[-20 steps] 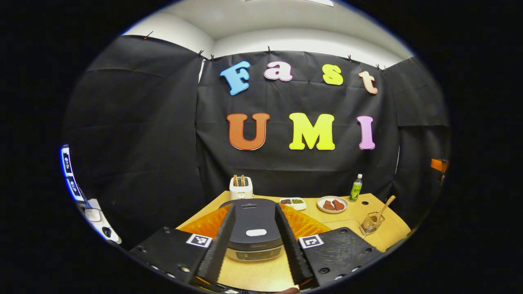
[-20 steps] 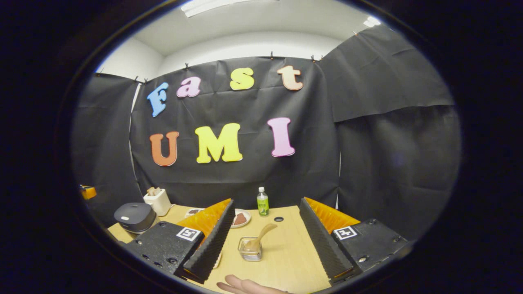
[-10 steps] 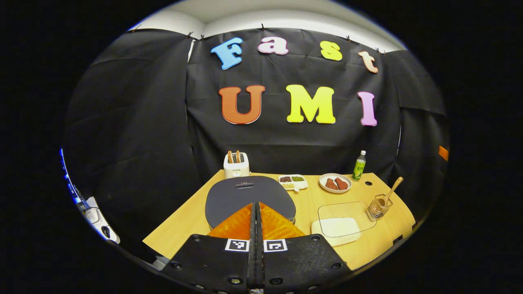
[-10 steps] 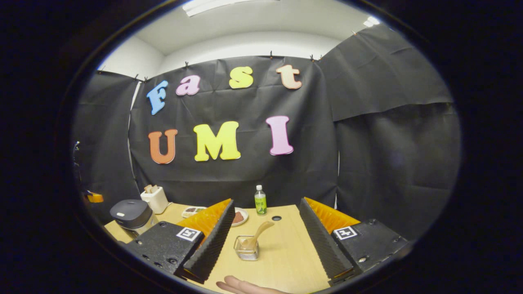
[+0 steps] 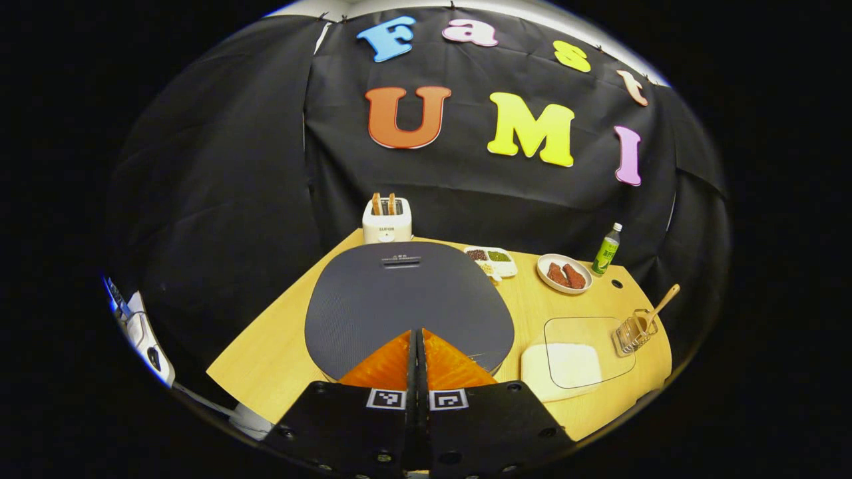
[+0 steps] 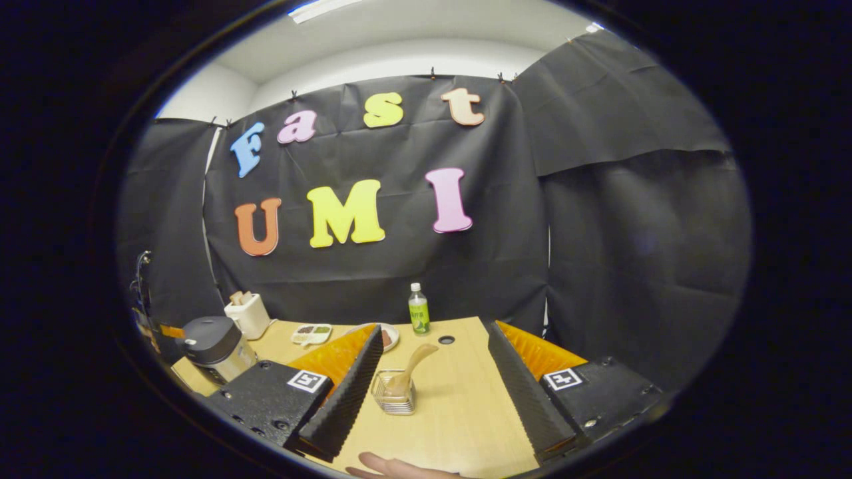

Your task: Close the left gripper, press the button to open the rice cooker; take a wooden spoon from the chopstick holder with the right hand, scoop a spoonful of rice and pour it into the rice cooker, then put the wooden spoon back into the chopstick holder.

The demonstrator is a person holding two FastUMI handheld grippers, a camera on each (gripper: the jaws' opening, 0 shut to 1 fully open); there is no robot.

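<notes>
Two grippers work over a pale wooden tabletop (image 5: 279, 346). The left gripper (image 5: 417, 332) has its fingers pressed together with nothing between them, tips over the near edge of the dark grey, rounded rice cooker (image 5: 406, 299). One second ago those fingers stood wide apart on either side of the cooker; half a second ago they had already met, and since then the cooker's closed lid has grown larger in the left gripper view. The right gripper (image 6: 432, 372) holds its fingers wide apart, empty, much as before.

Between those spread fingers, on the tabletop, stands the clear, ribbed chopstick holder (image 6: 393, 401). The light wooden spoon (image 6: 407, 370) sits in it, bowl down, its handle leaning up and to the right. From the left gripper view the chopstick holder is at the far right of the tabletop, well apart from the cooker.

Beyond the cooker stand a white toaster (image 5: 387, 223), a small white divided dish (image 5: 491, 261), a round plate of brown food (image 5: 564, 273) and a green bottle (image 5: 606, 249). A flat white slab under a clear sheet (image 5: 566, 362) lies near the holder. A bare hand (image 6: 393, 466) shows at the near edge.
</notes>
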